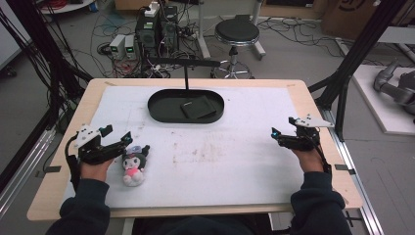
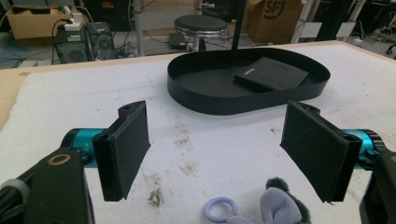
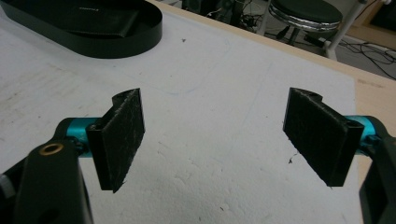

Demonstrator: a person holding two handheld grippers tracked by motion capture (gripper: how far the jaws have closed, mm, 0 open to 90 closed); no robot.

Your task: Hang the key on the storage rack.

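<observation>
Plush doll (image 1: 133, 165), black-eared, pink-bodied, lilac loop, beside spread left hand-held gripper (image 1: 128, 139).

Letters "SF" on the cardboard box (image 2: 272, 17) beyond the tray (image 2: 196, 100). Small print on the black case (image 2: 273, 73) inside the tray: too small to read.

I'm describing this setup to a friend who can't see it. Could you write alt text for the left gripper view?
The left gripper holds its two black jaws wide apart above a white mat, with a small plush toy and its lilac ring just below them. Farther off, a black oval tray holds a flat black wallet.
</observation>
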